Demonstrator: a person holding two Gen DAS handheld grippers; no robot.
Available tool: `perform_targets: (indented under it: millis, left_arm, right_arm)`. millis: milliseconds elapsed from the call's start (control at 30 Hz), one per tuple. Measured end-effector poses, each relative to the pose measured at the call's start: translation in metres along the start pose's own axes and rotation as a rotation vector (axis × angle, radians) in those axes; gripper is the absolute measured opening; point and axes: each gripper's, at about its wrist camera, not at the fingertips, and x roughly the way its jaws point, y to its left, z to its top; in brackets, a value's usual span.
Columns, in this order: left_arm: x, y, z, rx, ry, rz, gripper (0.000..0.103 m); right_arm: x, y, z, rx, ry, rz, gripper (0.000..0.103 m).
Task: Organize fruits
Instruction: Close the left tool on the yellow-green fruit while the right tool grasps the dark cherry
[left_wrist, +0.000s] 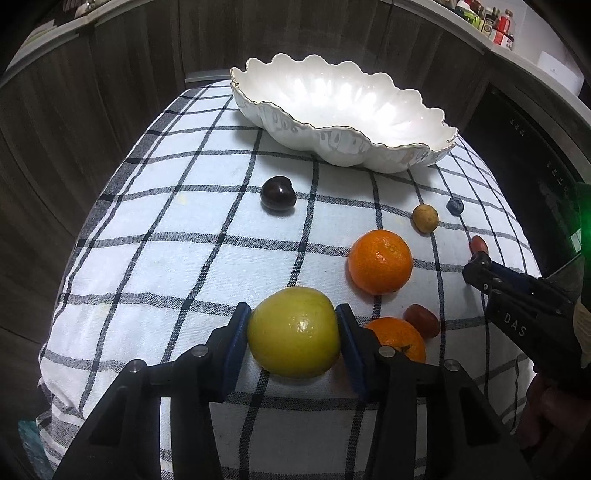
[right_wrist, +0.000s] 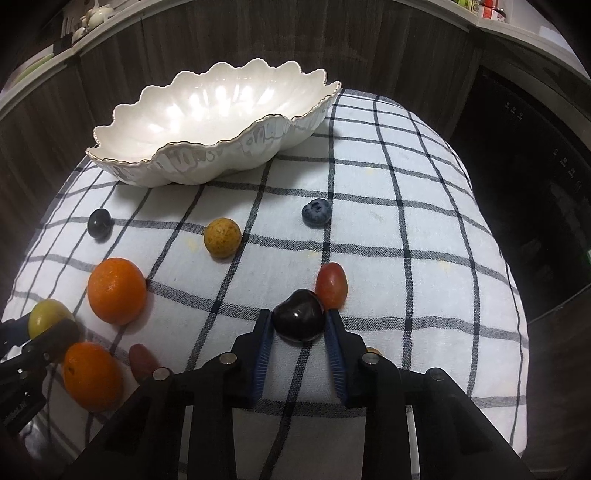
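My left gripper (left_wrist: 293, 325) has its blue pads pressed against both sides of a round yellow-green apple-like fruit (left_wrist: 293, 332), which sits on the white cloth with a dark blue check (left_wrist: 166, 258). My right gripper (right_wrist: 298, 321) has its pads closed against a glossy, dark purple cherry-like fruit (right_wrist: 298, 320), also resting on the cloth. A red oval grape (right_wrist: 331, 285) lies just beyond that dark fruit, touching or nearly touching it. Farther out lie a blueberry (right_wrist: 316, 211) and a small tan speckled round fruit (right_wrist: 222, 237). A second dark cherry-like fruit (left_wrist: 277, 193) lies alone near the bowl. Two orange mandarins occupy the space between my grippers: the farther one (left_wrist: 380, 261) stands clear; the nearer one (left_wrist: 397, 338) is partly hidden behind my left gripper's right finger, with a second red grape (left_wrist: 422, 320) just beside it. The white scalloped ceramic bowl with a gold rim (left_wrist: 369, 144) stands empty at the far end of the cloth.
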Motion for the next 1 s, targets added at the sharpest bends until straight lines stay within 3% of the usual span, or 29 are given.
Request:
perform_targets:
  millis: [300,1000]
  left_arm:
    - [-0.015,-0.001,0.001,0.010,-0.047,0.012,0.046]
    - [-0.069,-0.009,0.006,0.052,-0.174,0.046,0.046]
  right_arm:
    - [-0.011,0.001,-0.001,0.003,-0.022,0.014,0.030]
    - [-0.076,0.002,0.006,-0.005,-0.174,0.014,0.030]
